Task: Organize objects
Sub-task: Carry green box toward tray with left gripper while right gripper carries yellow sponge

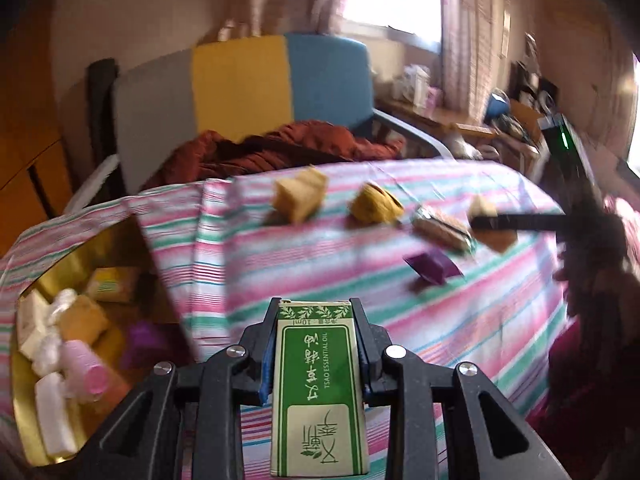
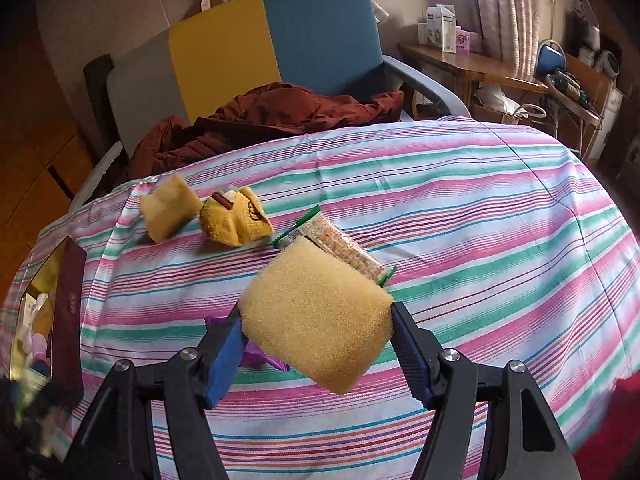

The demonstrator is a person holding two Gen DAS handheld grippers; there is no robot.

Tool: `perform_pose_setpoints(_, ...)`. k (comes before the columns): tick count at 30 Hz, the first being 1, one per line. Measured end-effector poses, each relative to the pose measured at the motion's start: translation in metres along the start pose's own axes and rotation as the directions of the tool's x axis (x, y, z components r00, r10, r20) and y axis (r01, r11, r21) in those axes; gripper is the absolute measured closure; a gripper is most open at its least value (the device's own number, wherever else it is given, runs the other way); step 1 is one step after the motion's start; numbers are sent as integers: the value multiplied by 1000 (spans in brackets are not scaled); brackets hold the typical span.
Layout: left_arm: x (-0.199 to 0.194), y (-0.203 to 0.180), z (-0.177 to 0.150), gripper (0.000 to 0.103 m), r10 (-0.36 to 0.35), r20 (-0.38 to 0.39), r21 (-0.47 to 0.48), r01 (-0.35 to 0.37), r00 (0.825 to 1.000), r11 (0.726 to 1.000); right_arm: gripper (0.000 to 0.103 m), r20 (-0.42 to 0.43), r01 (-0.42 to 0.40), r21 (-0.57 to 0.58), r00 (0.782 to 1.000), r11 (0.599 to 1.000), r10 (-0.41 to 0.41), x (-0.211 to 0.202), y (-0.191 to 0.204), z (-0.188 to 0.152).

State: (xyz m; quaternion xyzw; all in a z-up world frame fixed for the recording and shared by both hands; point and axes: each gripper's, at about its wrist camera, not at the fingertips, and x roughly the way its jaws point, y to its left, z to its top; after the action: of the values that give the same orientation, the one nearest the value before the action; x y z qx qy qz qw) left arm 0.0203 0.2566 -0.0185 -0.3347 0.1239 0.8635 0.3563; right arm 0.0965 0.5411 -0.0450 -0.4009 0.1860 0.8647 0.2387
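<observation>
Left hand-held gripper (image 1: 316, 344) is clamped on a green-and-white essential oil box (image 1: 318, 392), lifted clear of the striped cloth (image 1: 360, 260) over the surface. Right hand-held gripper (image 2: 318, 340) pinches a yellow sponge (image 2: 316, 316) between its blue pads, also off the cloth. Lying on the cloth: another sponge piece (image 2: 168, 210), a yellow plush (image 2: 236, 220), a wrapped snack bar (image 2: 340, 246), a purple packet (image 1: 432, 266). Gold tin (image 1: 80, 360) at my left holds small items, blurred.
</observation>
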Motion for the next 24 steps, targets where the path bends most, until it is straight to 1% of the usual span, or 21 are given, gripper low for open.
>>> perform_pose_setpoints(2,-10,12,3,73,25,15,-24,-24,1000,999,34,1,-9,-23,1000,1000,9,-1,6,-2)
perform_pose_setpoints(7,-29,43,0,73,58,18,-83,-56,998,995,34,-5,-36,-77,999,996,35,-8,30,-5)
perform_pose_setpoints(10,-38,61,-6,73,77,18,-123,-74,997,990,34,0,-83,-75,997,994,83,-17,46,-4)
perform_pose_setpoints(14,-45,79,-13,73,96,18,-167,-92,995,982,34,5,-152,-118,988,981,154,-29,85,-5)
perform_pose_setpoints(19,-57,108,-26,73,113,17,-233,-106,993,967,34,-20,-256,-198,966,946,257,-40,147,-11)
perform_pose_setpoints(21,-66,125,-32,73,128,18,-268,-119,992,956,34,-39,-311,-211,950,927,310,-42,172,-15)
perform_pose_setpoints(23,-74,143,-38,73,164,17,-302,-151,986,941,34,-56,-355,-229,935,906,351,-43,194,-18)
perform_pose_setpoints(24,-77,152,-40,73,178,15,-318,-164,984,934,34,-71,-383,-241,923,892,378,-43,209,-20)
